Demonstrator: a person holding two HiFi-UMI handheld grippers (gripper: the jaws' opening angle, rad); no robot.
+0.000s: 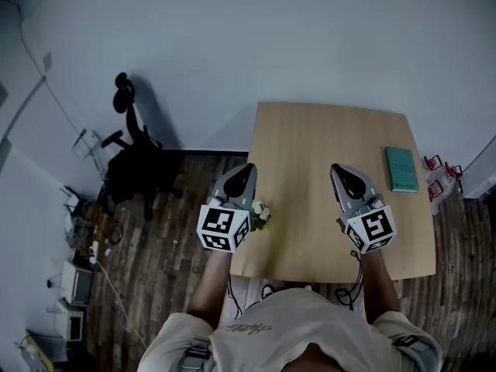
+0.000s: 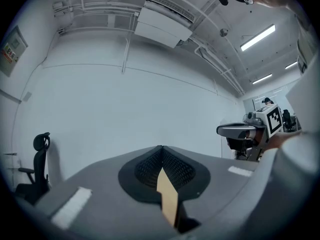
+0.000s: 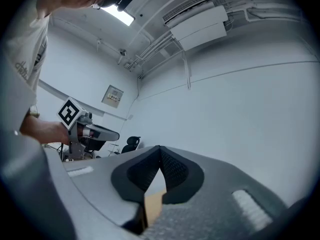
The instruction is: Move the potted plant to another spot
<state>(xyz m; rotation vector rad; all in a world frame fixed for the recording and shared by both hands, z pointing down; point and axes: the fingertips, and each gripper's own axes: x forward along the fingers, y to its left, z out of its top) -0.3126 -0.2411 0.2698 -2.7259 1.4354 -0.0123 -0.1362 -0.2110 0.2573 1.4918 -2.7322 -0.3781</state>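
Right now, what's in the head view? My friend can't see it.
A person holds a left hand-held gripper and a right hand-held gripper, both shut, above a wooden table. A small potted plant sits near its left edge, a green book near its right.

Wears a pale short-sleeved T-shirt (image 1: 298,325) with dark script on the chest, plus grey left gripper (image 1: 249,167) and right gripper (image 1: 336,169), each with a cube (image 1: 222,227) of black-and-white square markers, black cable (image 1: 357,279) under the right.

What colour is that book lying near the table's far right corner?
The book is teal green, clearest in the head view.
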